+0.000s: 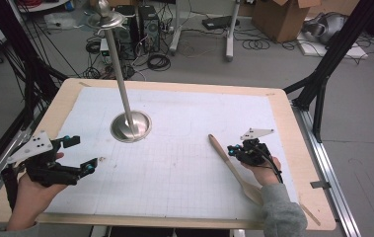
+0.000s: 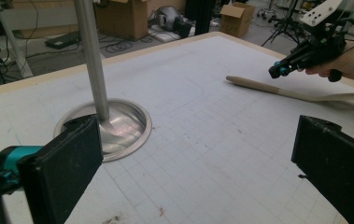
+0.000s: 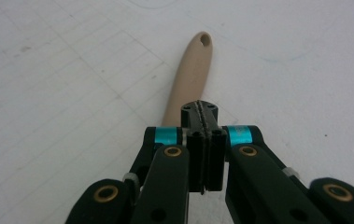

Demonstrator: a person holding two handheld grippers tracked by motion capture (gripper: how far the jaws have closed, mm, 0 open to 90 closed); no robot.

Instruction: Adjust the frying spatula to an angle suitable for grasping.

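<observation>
The right gripper (image 3: pixel 204 122) hovers with jaws pressed together, empty, right over the wooden spoon (image 1: pixel 230 165) lying on the white mat (image 1: pixel 184 148), while the left gripper (image 1: pixel 78 154) waits spread wide near the steel stand (image 1: pixel 130 126).

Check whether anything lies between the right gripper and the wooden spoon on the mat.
Nothing visible does. The right gripper, jaws shut with nothing between them, hovers directly beside the wooden spoon, whose handle shows just past its tips in the right gripper view. The metal stand sits well off to the left, out of the way.
</observation>
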